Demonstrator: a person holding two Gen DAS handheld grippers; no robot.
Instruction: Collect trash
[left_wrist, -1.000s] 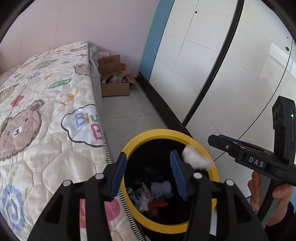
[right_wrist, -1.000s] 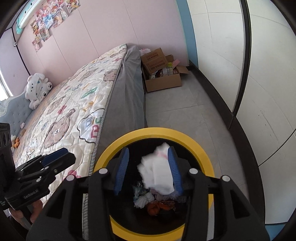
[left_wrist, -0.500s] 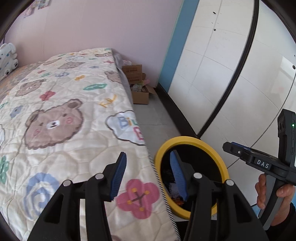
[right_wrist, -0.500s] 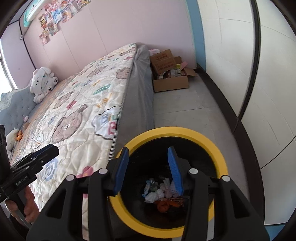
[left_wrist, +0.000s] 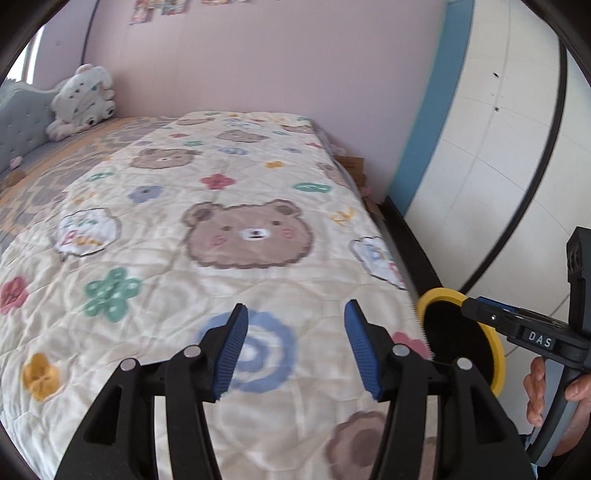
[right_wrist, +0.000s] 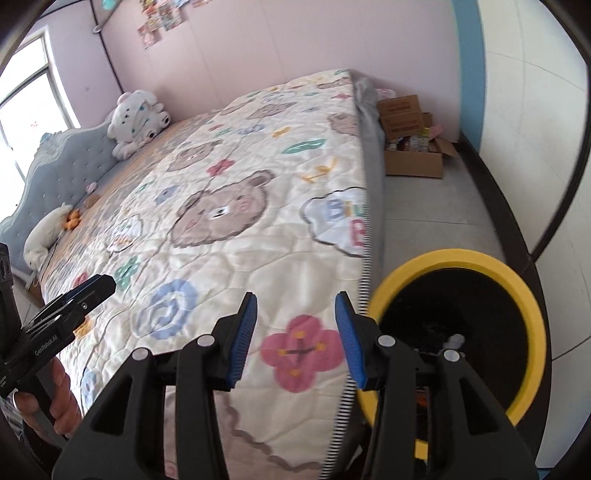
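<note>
A black bin with a yellow rim (right_wrist: 458, 258) stands on the floor at the bed's right edge; it also shows in the left wrist view (left_wrist: 439, 295). A little crumpled trash (right_wrist: 456, 339) shows inside it. My left gripper (left_wrist: 295, 350) is open and empty over the bear-print quilt (left_wrist: 221, 229). My right gripper (right_wrist: 295, 339) is open and empty over the quilt's corner (right_wrist: 258, 229), just left of the bin. Each gripper shows in the other's view: the right one (left_wrist: 480, 314) and the left one (right_wrist: 96, 286).
A white plush toy (right_wrist: 136, 122) sits by the grey headboard (right_wrist: 62, 155). Smaller toys (right_wrist: 55, 225) lie on the bed's left. An open cardboard box (right_wrist: 410, 155) stands on the floor by the pink wall. White wardrobe panels (left_wrist: 498, 147) run along the right.
The white tissue left my right gripper and fell into the bin. Both grippers have swung left from above the bin to over the bed.
</note>
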